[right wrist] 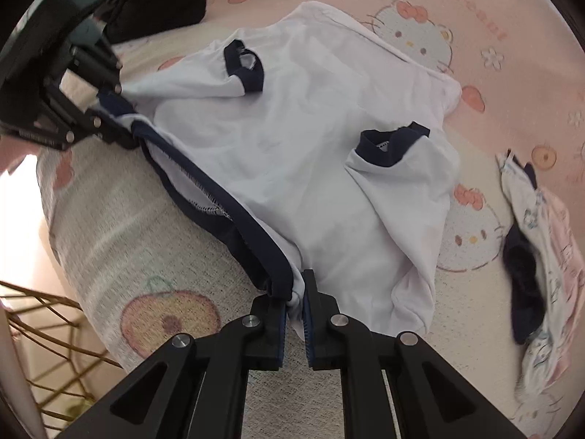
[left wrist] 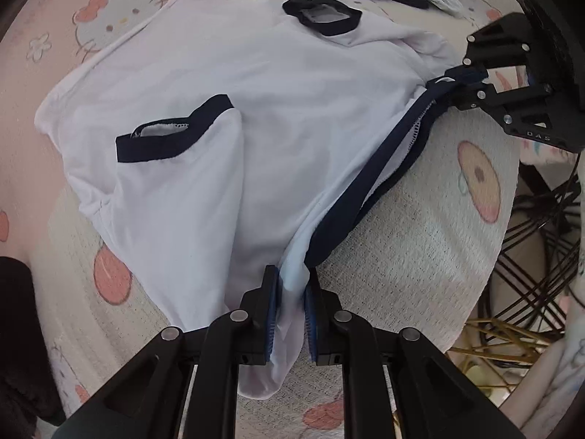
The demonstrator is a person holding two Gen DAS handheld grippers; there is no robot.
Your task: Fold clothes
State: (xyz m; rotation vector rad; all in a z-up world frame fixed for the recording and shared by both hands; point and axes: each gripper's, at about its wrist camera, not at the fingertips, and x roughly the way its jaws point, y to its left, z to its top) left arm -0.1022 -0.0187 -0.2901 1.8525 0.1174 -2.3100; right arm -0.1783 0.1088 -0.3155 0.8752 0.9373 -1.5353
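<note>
A white T-shirt point(left wrist: 226, 84) with dark navy trim lies spread on a pink cartoon-print bedsheet point(left wrist: 47, 11), its two sleeves folded in over the body. The left gripper point(left wrist: 292, 303) is clamped narrow on a bunch of white cloth at one end of the navy neckline point(left wrist: 384, 161). The right gripper point(right wrist: 295, 303) is likewise pinched tight on the other end of that neckline, where the navy band meets the white cloth. Between the two grips the neckline stretches in a taut line along the near edge of the shirt, over the edge of the bed. The rest of the shirt trails away across the sheet toward the far side. In the left view the right gripper shows at the far right; in the right view the left gripper shows at the far left. A small pile of printed and dark clothes point(right wrist: 537, 248) lies well apart from the shirt on the sheet.
</note>
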